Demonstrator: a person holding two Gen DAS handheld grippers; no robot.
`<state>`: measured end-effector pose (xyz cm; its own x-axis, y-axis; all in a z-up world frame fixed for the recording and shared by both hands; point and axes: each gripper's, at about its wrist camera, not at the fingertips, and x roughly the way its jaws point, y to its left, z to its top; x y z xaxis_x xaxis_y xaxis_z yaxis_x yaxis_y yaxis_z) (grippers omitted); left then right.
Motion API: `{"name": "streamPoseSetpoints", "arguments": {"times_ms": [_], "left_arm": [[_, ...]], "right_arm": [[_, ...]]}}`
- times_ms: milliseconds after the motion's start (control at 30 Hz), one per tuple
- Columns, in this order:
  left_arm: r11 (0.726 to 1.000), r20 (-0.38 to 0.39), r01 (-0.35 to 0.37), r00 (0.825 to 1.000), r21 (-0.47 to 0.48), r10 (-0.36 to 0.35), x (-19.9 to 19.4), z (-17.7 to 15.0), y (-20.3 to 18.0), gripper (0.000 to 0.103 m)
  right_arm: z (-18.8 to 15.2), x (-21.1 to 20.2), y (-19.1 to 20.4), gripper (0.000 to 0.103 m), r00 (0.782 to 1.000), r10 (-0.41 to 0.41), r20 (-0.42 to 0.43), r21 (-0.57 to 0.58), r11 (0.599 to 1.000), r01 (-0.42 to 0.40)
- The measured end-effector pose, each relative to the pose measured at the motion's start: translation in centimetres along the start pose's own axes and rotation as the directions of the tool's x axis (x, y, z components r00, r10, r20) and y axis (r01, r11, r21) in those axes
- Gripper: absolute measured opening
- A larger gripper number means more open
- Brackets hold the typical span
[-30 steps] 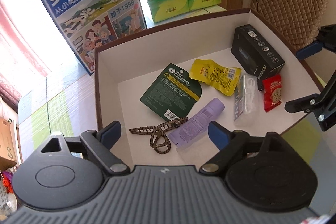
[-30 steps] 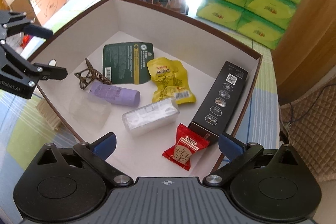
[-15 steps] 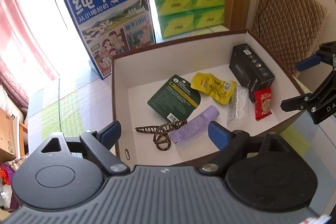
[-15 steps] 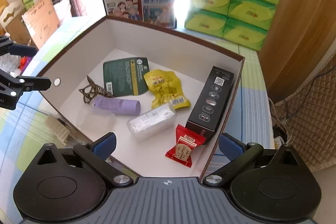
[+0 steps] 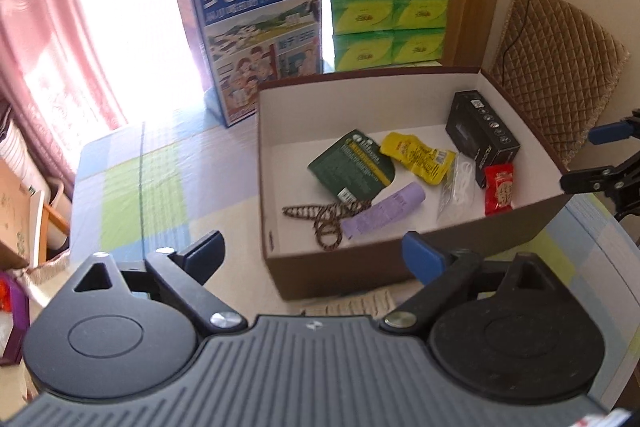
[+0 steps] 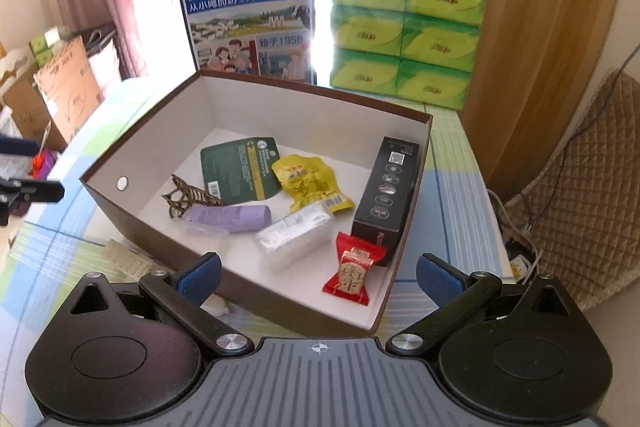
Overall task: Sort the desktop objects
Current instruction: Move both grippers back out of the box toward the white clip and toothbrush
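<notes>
Comb (image 6: 124, 255) — pale, lying on the tabletop against the box's (image 6: 256, 301) near outer wall, long axis along that wall, just ahead of the left gripper (image 5: 316, 251); right gripper (image 6: 318, 277) farther — both spread, empty.

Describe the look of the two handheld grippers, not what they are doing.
The left gripper and right gripper look alike: black linkage arms with silver pivot screws, blue textured pads on the fingers, two round black discs, and a grey ribbed body with a small crosshair mark. No cables, hands or sleeves show.
</notes>
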<state>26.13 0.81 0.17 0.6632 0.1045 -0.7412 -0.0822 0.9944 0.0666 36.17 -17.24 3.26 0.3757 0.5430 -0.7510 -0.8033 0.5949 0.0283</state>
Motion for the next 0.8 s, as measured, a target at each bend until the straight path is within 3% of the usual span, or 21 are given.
{"name": "streamPoseSetpoints", "arguments": {"times_ms": [400, 800], "left_arm": [[0.995, -0.061, -0.045, 0.997, -0.094, 0.039, -2.1, -5.4, 0.1, 0.095], [0.988, -0.075, -0.034, 0.997, -0.153, 0.022, -3.3, -7.5, -1.0, 0.095]], "right_arm": [[-4.0, -2.2, 3.6, 0.101, 0.999, 0.025, 0.031, 0.082, 0.996, -0.027], [-6.4, -2.4, 5.4, 0.101, 0.998, 0.066, -0.013, 0.170, 0.983, -0.063]]}}
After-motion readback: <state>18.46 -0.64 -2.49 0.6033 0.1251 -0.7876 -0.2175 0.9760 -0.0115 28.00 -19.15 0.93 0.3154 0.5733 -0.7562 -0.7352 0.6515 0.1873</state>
